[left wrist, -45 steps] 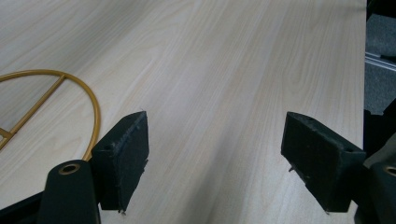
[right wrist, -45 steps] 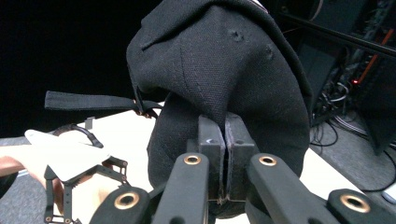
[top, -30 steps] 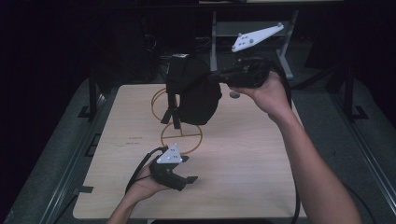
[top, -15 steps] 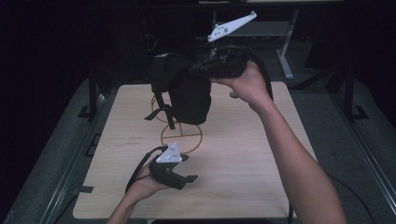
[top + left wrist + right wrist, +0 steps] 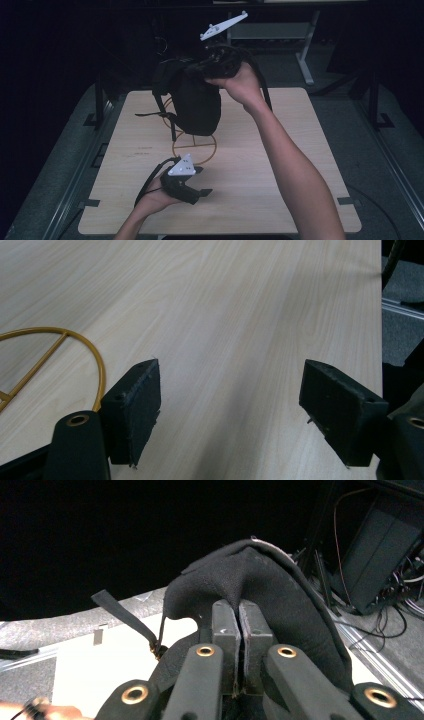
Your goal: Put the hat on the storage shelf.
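Note:
A black bag (image 5: 196,102) with loose straps hangs in the air over the far part of the wooden table (image 5: 300,165). My right gripper (image 5: 212,62) holds it up by its top edge. In the right gripper view the jaws are pressed together on a fold of the bag's (image 5: 280,595) black fabric, right gripper (image 5: 238,630) shut, and a strap (image 5: 125,615) dangles to the left. A gold wire stand (image 5: 194,145) sits on the table under the bag. My left gripper (image 5: 197,182) rests near the table's front, open, with bare wood between its pads (image 5: 140,405).
The gold ring of the stand (image 5: 75,347) lies just left of my left gripper's jaws. Metal rails (image 5: 75,175) run along both sides of the table. A desk frame (image 5: 300,45) stands in the dark behind it.
My right hand has carried the hanging bag leftward and slightly farther back over the table. The left gripper has stayed where it was, open.

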### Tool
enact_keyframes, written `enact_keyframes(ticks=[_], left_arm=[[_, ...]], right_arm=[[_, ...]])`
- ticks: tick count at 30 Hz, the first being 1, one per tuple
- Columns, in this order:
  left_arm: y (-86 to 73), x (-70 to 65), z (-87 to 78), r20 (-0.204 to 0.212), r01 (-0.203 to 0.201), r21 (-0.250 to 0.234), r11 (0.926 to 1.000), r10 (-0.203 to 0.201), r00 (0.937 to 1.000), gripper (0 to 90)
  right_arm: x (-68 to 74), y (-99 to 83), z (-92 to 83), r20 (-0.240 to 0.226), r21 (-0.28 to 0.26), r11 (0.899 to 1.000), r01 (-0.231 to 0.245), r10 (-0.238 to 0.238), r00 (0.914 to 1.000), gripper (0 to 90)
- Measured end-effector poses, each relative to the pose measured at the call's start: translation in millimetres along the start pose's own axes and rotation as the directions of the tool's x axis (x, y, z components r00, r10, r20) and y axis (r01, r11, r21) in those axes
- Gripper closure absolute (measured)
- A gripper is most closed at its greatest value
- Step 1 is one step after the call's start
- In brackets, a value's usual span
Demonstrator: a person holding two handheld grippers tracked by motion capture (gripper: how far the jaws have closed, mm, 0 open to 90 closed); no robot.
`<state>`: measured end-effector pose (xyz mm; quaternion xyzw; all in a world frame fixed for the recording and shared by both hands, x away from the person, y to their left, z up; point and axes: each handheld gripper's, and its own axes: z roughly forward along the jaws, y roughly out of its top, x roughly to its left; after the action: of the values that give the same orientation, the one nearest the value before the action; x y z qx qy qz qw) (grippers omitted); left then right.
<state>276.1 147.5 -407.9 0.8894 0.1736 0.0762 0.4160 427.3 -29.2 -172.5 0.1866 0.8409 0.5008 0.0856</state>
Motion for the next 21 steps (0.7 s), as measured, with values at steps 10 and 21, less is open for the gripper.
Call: enact_keyframes(ticks=[10,21], left_arm=[[1.0,-4.8,5.0,0.006,-0.022,0.014,0.9997,0.021,0.9998,24.5],[0.2,-5.9,5.2,0.006,-0.024,0.013,0.9996,0.024,0.9997,24.5]], right_arm=[[-3.3,7.6,46.4,0.059,0.021,0.999,-0.035,0.034,0.9976,80.2],[-13.5,-6.0,49.8,0.088,0.019,0.991,-0.134,0.132,0.9873,47.1]])
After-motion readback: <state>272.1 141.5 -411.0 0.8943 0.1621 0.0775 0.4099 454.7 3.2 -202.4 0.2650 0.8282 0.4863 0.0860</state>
